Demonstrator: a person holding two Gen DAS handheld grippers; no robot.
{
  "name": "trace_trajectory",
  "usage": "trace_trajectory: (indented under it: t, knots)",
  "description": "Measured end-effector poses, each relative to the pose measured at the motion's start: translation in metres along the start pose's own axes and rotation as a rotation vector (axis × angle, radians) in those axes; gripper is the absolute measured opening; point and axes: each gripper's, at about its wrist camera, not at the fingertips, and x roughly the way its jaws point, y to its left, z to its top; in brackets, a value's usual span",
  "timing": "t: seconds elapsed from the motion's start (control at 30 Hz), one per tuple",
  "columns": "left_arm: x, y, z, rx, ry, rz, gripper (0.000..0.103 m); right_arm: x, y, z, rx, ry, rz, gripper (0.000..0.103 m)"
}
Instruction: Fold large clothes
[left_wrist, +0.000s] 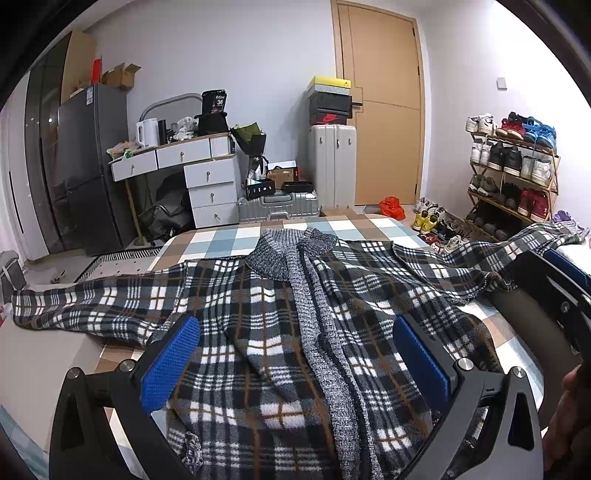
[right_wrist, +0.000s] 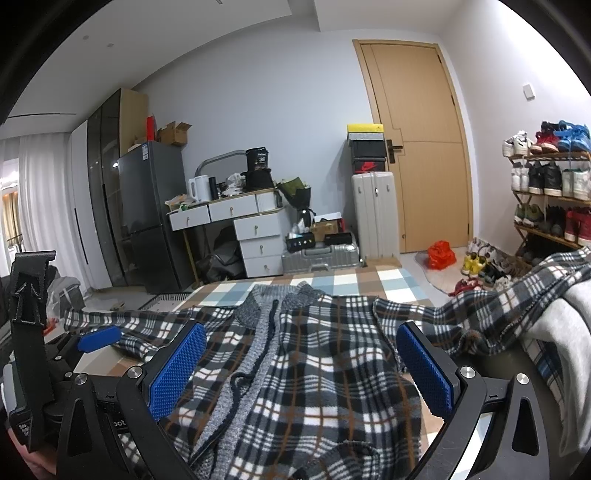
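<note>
Now the plaid coat (left_wrist: 258, 314) lies spread on the bed (left_wrist: 221, 236), stretching toward 12 o'clock beneath both wide, empty grippers: left (left_wrist: 295, 362), right (right_wrist: 301, 365).

My left gripper (left_wrist: 295, 358) hangs with jaws spread wide, nothing between my fingers. My right gripper (right_wrist: 301, 363) is likewise agape, just beside the left.

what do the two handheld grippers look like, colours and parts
Both are alike: the left gripper and the right gripper each have a black, angular frame with triangular cut-outs and round silver bolts. Each finger carries a rectangular blue pad with a fine waffle texture. In the right wrist view, the left gripper's black body has a raised arrow marking. No cables or sleeves are visible.
</note>
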Motion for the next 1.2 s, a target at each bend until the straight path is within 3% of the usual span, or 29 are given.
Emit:
trace_trajectory:
  t: [1.2]
  knots:
    - [-0.0037, 0.0002, 0.0007, -0.016, -0.005, 0.014, 0.102, -0.0005, 0.004, -0.0015, -0.013, -0.003, -0.001, 0.103]
